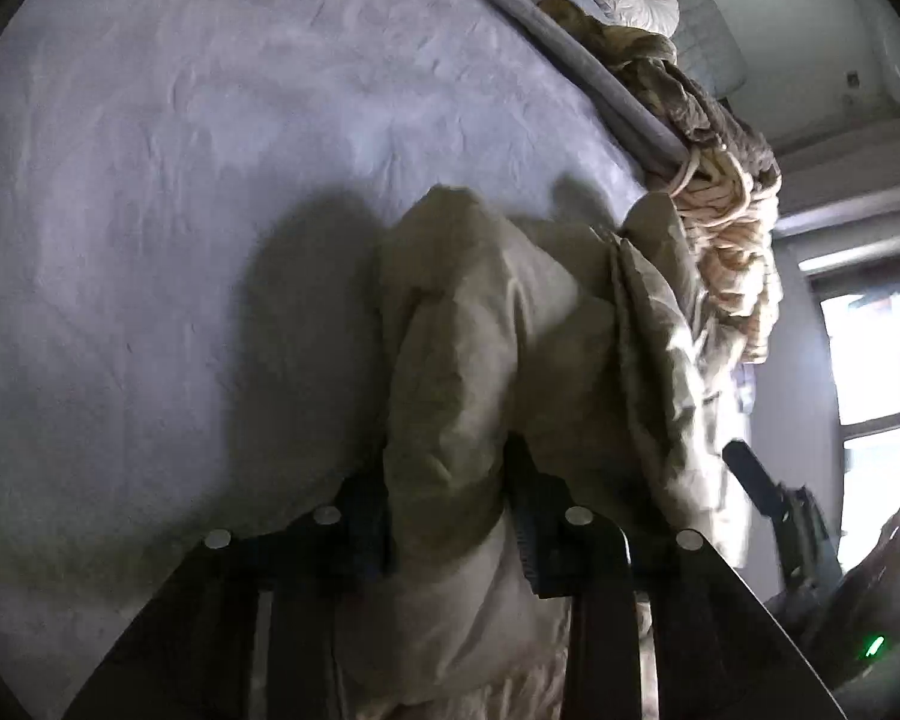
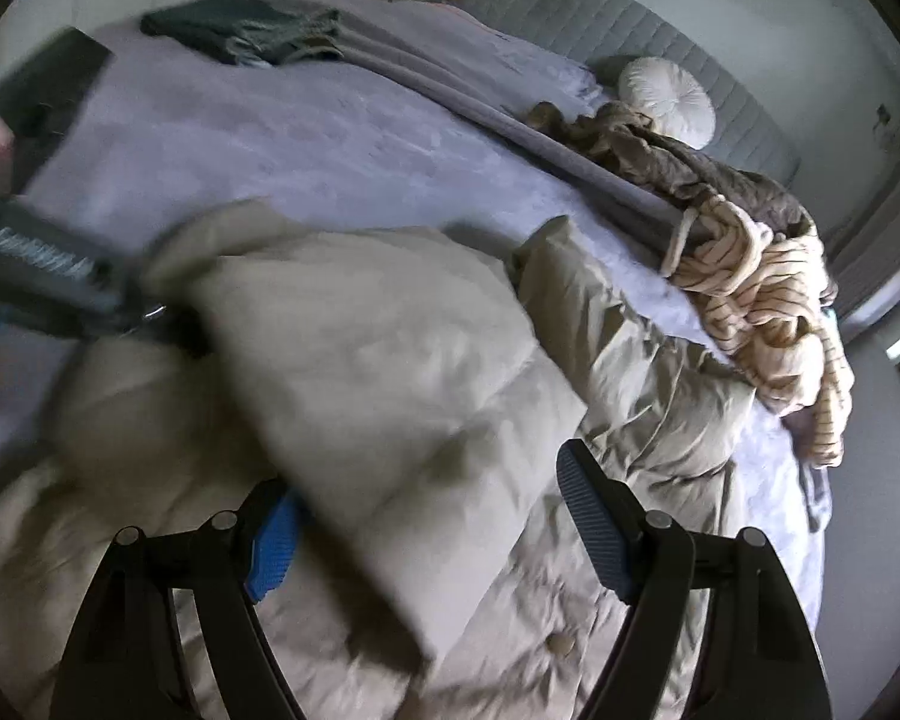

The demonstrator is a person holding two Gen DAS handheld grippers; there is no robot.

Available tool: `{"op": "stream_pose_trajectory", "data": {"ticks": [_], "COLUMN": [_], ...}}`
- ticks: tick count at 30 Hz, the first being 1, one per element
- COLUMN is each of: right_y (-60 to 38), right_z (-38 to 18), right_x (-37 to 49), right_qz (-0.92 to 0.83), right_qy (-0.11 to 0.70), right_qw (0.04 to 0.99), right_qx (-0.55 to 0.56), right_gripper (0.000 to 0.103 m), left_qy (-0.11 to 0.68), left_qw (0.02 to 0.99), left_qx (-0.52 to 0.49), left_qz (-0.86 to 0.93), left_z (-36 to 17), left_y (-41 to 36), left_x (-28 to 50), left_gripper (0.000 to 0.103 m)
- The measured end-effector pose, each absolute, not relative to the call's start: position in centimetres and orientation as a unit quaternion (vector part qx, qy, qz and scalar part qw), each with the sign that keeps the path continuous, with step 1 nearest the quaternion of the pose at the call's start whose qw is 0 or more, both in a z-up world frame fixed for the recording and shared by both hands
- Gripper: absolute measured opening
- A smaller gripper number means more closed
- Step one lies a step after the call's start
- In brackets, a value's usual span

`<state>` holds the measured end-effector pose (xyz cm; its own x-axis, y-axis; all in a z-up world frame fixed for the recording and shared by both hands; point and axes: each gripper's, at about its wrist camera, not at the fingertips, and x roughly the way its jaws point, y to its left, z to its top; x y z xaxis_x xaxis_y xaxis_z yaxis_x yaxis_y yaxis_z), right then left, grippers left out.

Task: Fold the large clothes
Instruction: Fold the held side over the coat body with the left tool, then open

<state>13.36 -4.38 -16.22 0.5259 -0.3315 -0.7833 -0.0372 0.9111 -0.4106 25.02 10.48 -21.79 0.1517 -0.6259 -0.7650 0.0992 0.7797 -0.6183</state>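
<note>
A big beige padded coat point(image 2: 390, 360) lies spread on the bed point(image 1: 180, 210), over the pale lilac sheet, with one sleeve point(image 2: 600, 312) reaching toward the heap at the bed's edge. The left gripper point(image 1: 450, 480) has a thick bunched fold of the coat between its two black fingers; the padding bulges up out of the narrow gap and both fingers press against it, so it looks clamped. In the right wrist view that same gripper comes in from the left edge and meets the lifted flap of the coat. The right gripper point(image 2: 426, 516) stands about half open above the coat: its blue-padded finger point(image 2: 273, 546) sits under the edge of the raised flap, the other finger point(image 2: 594, 522) is clear of the fabric with a gap beside it, so I cannot call that a grip. Along the far side of the bed lies a folded grey blanket point(image 2: 426, 78), with a dark green garment point(image 2: 240, 30) resting at its far end. Near the edge are a crumpled brown garment point(image 2: 690, 162) and a cream striped garment point(image 2: 768, 300) touching it, tumbled together. A round white cushion point(image 2: 666, 99) leans by the quilted headboard point(image 2: 600, 18).
</note>
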Motion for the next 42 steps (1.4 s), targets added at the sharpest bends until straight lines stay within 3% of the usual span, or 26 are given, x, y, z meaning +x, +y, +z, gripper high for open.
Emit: {"op": "stream_pose_trajectory", "data": {"ticks": [1, 2, 7, 13, 14, 15, 17, 19, 25, 31, 32, 34, 35, 42], "right_y": [-5.2, -6.3, -14.5, -24.7, -26.1, -27.1, -28.9, -29.9, -31.6, -29.1, -29.0, -29.2, -29.7, -32.8], "right_z": [-16.1, -15.8, -13.6, -19.0, -20.6, -21.4, -21.9, -21.3, -16.0, -17.8, -18.9, -20.8, -21.2, -19.8], "right_x": [13.5, 13.5, 10.1, 3.7, 2.6, 1.6, -0.3, -1.7, -2.9, 1.9, 2.3, 2.3, 1.8, -1.9], "right_qz": [-0.095, -0.108, -0.153, -0.143, -0.135, -0.135, -0.138, -0.152, -0.198, -0.131, -0.136, -0.145, -0.144, -0.143], "right_qy": [0.476, 0.479, 0.454, 0.443, 0.441, 0.435, 0.416, 0.411, 0.396, 0.456, 0.473, 0.494, 0.491, 0.479], "right_qw": [0.854, 0.856, 0.877, 0.808, 0.783, 0.766, 0.747, 0.744, 0.809, 0.821, 0.814, 0.801, 0.801, 0.793], "right_qx": [-0.185, -0.163, 0.037, 0.362, 0.418, 0.453, 0.5, 0.504, 0.387, 0.316, 0.31, 0.306, 0.311, 0.349], "right_gripper": [0.008, 0.004, 0.005, 0.007, 0.008, 0.011, 0.017, 0.023, 0.022, 0.022, 0.021, 0.007, 0.006, 0.011], "left_qy": [0.595, 0.589, 0.57, 0.562, 0.559, 0.555, 0.536, 0.522, 0.501, 0.544, 0.545, 0.547, 0.547, 0.538], "left_qw": [0.738, 0.751, 0.786, 0.803, 0.808, 0.815, 0.833, 0.842, 0.848, 0.826, 0.825, 0.827, 0.828, 0.833], "left_qx": [-0.2, -0.175, -0.089, -0.024, -0.015, -0.002, 0.021, 0.023, 0.009, 0.031, 0.024, 0.018, 0.015, 0.052], "left_qz": [-0.247, -0.242, -0.223, -0.196, -0.186, -0.169, -0.135, -0.134, -0.17, -0.144, -0.144, -0.13, -0.122, -0.12], "left_z": [-21.3, -20.7, -19.5, -19.8, -19.7, -19.6, -18.4, -17.2, -14.4, -18.9, -19.5, -20.1, -20.2, -17.4], "left_y": [10.2, 9.9, 8.4, 6.4, 6.2, 6.5, 6.9, 7.5, 7.9, 5.7, 5.7, 6.0, 6.3, 5.7], "left_x": [24.8, 24.7, 24.0, 23.8, 23.7, 23.5, 23.1, 22.8, 22.6, 22.0, 21.9, 22.0, 22.0, 20.7], "left_gripper": [0.03, 0.03, 0.03, 0.033, 0.039, 0.054, 0.058, 0.058, 0.058, 0.058, 0.06, 0.075, 0.079, 0.079]}}
